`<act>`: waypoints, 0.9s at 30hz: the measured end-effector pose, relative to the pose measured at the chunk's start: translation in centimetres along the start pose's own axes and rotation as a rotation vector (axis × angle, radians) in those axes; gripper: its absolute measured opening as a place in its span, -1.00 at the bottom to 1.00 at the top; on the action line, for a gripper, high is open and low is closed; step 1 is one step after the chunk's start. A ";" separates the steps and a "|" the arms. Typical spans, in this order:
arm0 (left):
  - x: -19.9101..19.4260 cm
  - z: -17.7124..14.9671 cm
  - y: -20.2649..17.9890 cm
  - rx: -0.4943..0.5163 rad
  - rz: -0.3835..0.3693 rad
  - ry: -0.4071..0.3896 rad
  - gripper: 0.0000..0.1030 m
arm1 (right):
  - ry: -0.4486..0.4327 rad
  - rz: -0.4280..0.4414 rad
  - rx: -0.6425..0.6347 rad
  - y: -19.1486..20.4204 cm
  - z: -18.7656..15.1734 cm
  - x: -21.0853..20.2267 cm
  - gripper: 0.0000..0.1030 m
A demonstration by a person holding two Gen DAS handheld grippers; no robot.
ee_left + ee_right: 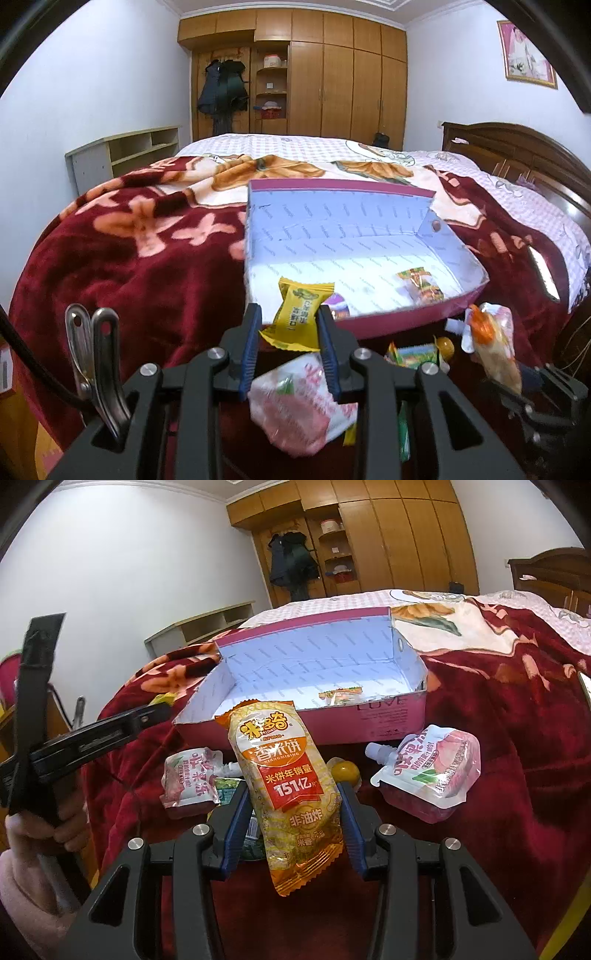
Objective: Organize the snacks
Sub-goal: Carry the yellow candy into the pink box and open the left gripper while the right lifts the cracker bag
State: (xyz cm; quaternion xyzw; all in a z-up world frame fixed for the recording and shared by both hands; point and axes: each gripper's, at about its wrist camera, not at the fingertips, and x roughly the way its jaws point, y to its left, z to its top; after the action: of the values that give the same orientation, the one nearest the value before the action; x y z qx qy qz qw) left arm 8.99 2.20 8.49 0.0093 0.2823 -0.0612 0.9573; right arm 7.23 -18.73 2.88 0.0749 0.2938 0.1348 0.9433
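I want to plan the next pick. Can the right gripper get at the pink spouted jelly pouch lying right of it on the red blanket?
Probably not yet. The right gripper is shut on the orange rice-cracker packet. The pink jelly pouch itself lies uncovered on the red blanket.

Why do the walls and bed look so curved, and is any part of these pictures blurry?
Both wrist views are fisheye, so the edges bend and the corners go black. In the left wrist view the pink jelly pouch just below the camera is blurred, while the yellow snack is sharp. In the right wrist view the rice cracker pack reads clearly.
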 end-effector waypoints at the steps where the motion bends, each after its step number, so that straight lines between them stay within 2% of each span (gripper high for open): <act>1: 0.4 0.2 -0.2 0.002 -0.001 0.001 -0.39 | 0.001 0.001 0.002 -0.1 0.1 0.1 -0.09; 8: 3.7 1.8 -1.1 0.015 -0.006 0.008 -0.39 | -0.011 -0.021 -0.004 -0.9 1.3 0.1 -0.09; 14: 6.8 2.3 -1.6 0.029 0.005 0.051 -0.39 | -0.017 -0.043 -0.005 -1.4 2.2 0.3 -0.09; 27: 9.4 1.8 -1.9 0.045 0.027 0.083 -0.38 | -0.016 -0.073 -0.007 -2.6 3.9 0.7 -0.09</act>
State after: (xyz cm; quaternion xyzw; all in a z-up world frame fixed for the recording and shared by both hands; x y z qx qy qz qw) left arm 17.56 -0.83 4.98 0.0370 0.3200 -0.0543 0.9451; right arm 10.56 -21.30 5.13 0.0620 0.2883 0.1005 0.9502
